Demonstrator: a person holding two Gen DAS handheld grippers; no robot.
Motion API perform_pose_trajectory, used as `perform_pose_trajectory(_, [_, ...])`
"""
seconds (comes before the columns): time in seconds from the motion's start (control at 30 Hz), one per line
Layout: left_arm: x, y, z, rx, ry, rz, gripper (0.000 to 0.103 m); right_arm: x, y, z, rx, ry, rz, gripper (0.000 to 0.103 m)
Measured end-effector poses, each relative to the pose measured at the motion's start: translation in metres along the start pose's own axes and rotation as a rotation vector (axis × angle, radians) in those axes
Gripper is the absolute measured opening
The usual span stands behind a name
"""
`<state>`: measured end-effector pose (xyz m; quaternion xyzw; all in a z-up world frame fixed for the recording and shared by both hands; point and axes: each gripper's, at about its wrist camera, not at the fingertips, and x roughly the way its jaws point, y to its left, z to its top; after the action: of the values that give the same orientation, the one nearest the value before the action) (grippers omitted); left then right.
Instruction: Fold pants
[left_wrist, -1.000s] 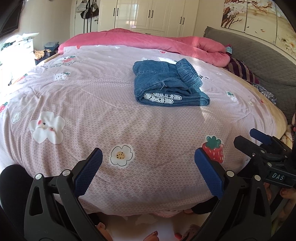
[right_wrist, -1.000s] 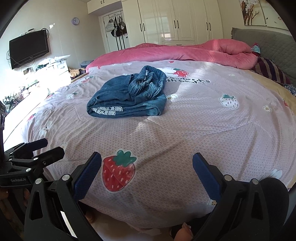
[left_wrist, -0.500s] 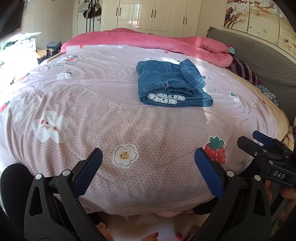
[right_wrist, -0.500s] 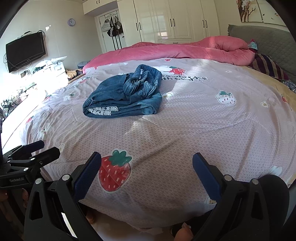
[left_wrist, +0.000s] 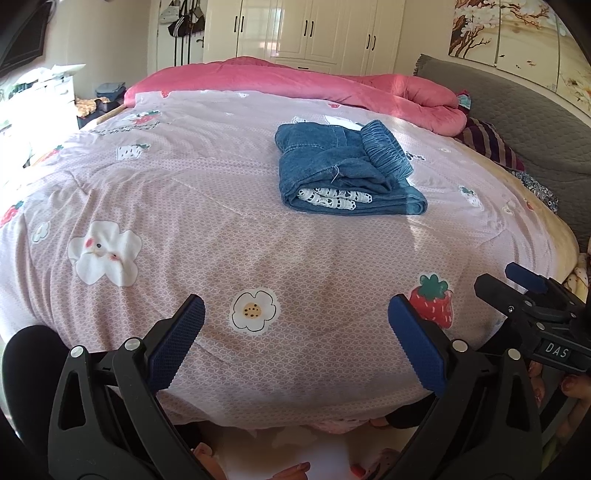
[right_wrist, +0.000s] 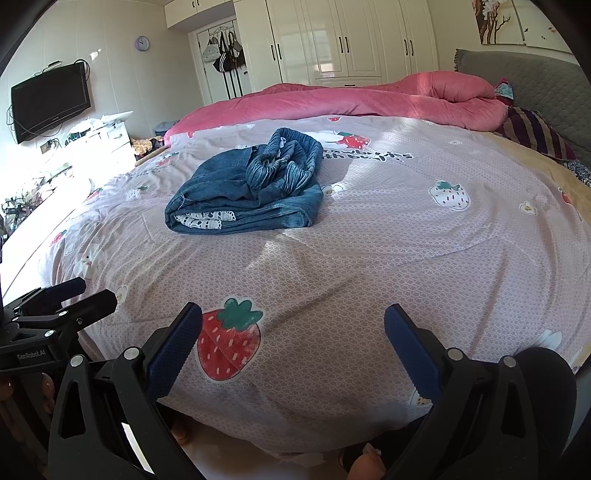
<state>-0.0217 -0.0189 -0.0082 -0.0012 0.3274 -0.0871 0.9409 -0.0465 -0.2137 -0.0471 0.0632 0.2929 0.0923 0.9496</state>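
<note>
- Bedroom, daylight from the left; white wardrobe (left_wrist: 306, 33) along the far wall, television (right_wrist: 51, 101) on the left wall, grey headboard (left_wrist: 517, 122) at the right.
- Bed (left_wrist: 184, 206): pink printed cover with strawberries and flowers, spread fairly flat; it carries the task's item. Pink quilt (left_wrist: 295, 85) bunched along the far edge.
- Pants (left_wrist: 343, 170): blue denim, lying on the bed toward the far right in the left wrist view and toward the far left in the right wrist view. Condition: gathered into a compact stacked bundle, several layers deep, with a white lace-patterned trim (left_wrist: 332, 195) showing at the near edge.
- Waistband (right_wrist: 284, 162): elastic, ruched, sitting on top of the bundle, lumpy and partly rolled, not flat.
- Left gripper (left_wrist: 295, 339): jaws spread wide, nothing between them, held over the near edge of the bed, well apart from the pants.
- Right gripper (right_wrist: 291, 343): jaws likewise wide and empty, held over the near edge of the bed, well apart from the pants. Each gripper shows at the side of the other's view.
- Progress, judged: folding looks essentially done, as the pants are reduced to one small stack and neither gripper is on them.
- Remaining, judged: at most a tidy-up, namely flattening the waistband on top and squaring the uneven edges; otherwise nothing further seems needed.
</note>
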Motion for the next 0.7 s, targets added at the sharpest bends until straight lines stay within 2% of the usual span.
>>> perform_pose_trajectory(0.7, [-0.0021, -0.0017, 0.0007, 0.003, 0.003, 0.001, 0.093, -0.0006, 0.0008, -0.0005, -0.008, 0.001, -0.021, 0.098])
